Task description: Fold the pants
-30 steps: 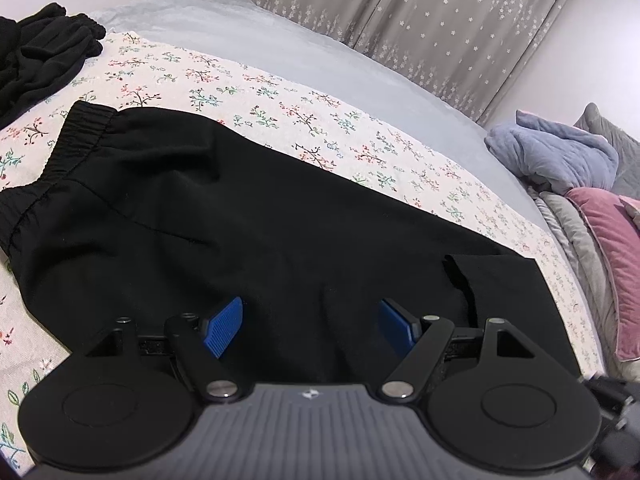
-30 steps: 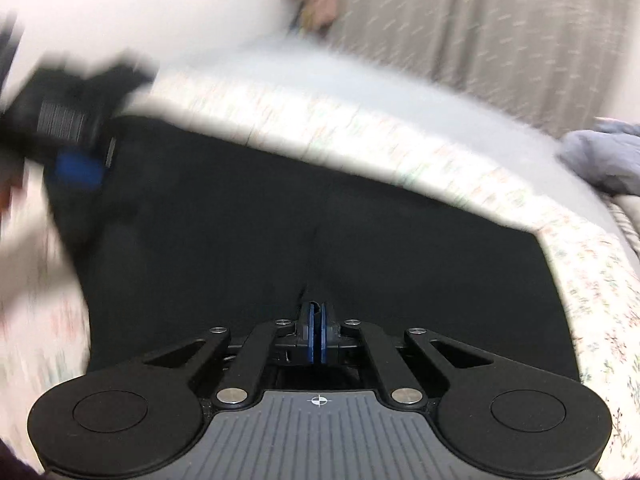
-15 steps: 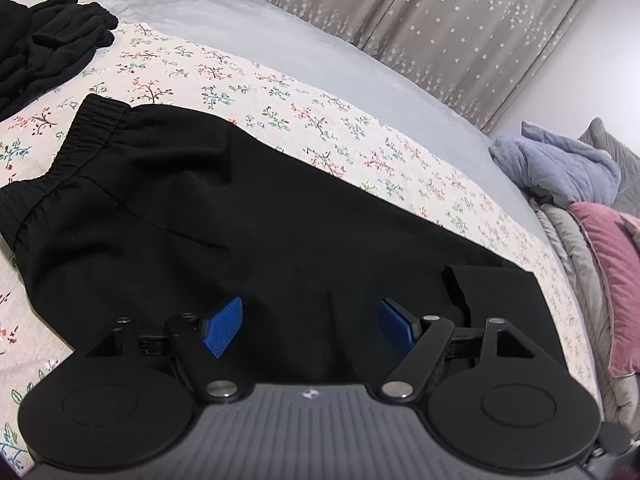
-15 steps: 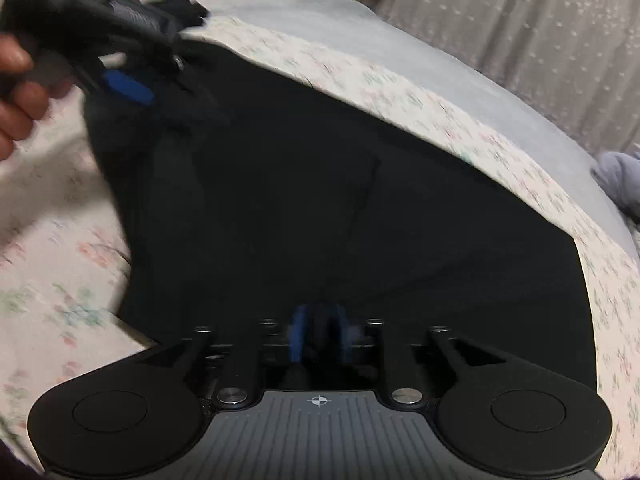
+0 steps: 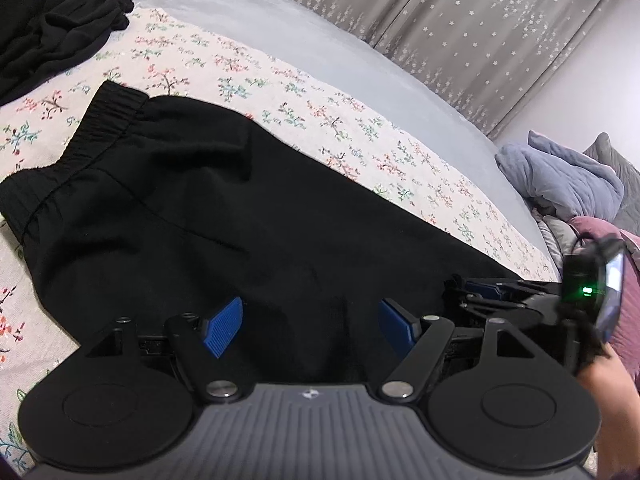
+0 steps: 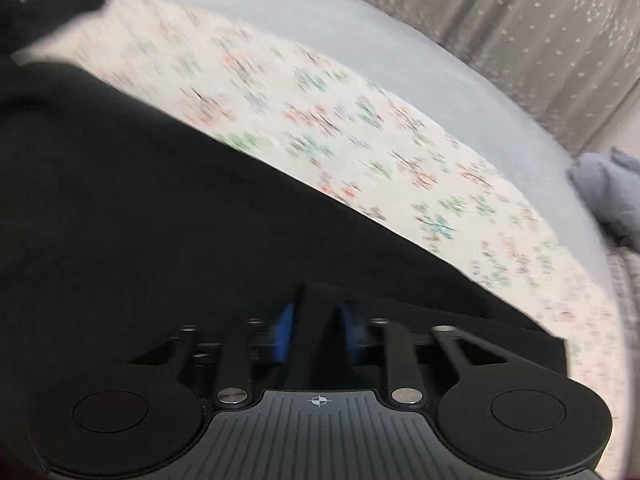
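Black pants (image 5: 224, 216) lie flat on the floral sheet, elastic waistband (image 5: 108, 116) at the far left, legs running right. My left gripper (image 5: 310, 326) is open and empty, hovering over the near edge of the pants' middle. My right gripper (image 6: 318, 330) has its blue pads part open around a fold of the black pant-leg fabric (image 6: 316, 320) near the hem; the view is blurred by motion. The right gripper also shows in the left wrist view (image 5: 492, 292) at the hem end, held by a hand.
The floral sheet (image 5: 304, 112) covers a grey bed (image 5: 280, 36). Another black garment (image 5: 52, 36) is bunched at the far left. A blue-grey blanket (image 5: 560, 176) and pink pillow (image 5: 624, 312) lie at the right. Starred curtains (image 5: 460, 32) hang behind.
My right gripper swept from the waistband side toward the hem end and its jaws went from shut to part open around fabric. It has entered the left wrist view. The left gripper barely moved.
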Action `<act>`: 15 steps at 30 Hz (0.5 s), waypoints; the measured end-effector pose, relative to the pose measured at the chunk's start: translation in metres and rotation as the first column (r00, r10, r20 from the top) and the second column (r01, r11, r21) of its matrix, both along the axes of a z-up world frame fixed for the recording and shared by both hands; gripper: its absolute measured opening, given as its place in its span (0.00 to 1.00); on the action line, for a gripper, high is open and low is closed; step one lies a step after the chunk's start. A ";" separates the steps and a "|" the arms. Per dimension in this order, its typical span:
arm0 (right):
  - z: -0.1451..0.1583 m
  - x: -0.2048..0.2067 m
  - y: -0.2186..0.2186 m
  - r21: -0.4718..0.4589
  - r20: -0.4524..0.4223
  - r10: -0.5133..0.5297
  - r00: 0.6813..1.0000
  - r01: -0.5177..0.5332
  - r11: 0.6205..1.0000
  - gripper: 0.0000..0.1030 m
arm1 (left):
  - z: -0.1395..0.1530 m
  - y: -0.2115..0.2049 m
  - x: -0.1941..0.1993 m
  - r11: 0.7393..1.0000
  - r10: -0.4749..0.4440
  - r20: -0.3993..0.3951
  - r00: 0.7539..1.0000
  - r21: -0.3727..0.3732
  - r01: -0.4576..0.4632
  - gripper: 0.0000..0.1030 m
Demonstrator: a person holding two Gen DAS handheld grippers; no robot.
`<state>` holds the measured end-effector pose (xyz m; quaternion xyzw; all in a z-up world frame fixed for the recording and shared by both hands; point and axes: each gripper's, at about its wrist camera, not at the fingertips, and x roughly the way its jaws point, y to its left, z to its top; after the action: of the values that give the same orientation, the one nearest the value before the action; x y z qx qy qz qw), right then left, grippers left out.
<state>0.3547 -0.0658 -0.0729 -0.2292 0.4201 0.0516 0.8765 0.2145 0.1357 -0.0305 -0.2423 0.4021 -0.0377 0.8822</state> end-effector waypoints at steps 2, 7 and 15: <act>-0.003 0.000 -0.005 0.008 0.008 -0.030 1.000 0.030 1.000 0.04 | -0.001 0.003 0.001 1.000 0.000 -0.014 1.000 -0.013 0.000 0.89; 0.014 0.011 -0.028 0.167 0.105 -0.144 0.984 0.126 0.978 0.02 | -0.001 0.010 0.000 0.999 0.013 -0.022 1.000 -0.029 -0.014 0.89; -0.001 0.038 -0.033 0.281 0.032 -0.158 0.987 0.143 0.949 0.11 | -0.002 0.010 -0.002 1.000 0.019 -0.029 0.999 -0.023 -0.019 0.89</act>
<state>0.3926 -0.0990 -0.0741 -0.0728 0.4012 0.0369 0.9124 0.2127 0.1458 -0.0322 -0.2567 0.4118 -0.0305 0.8739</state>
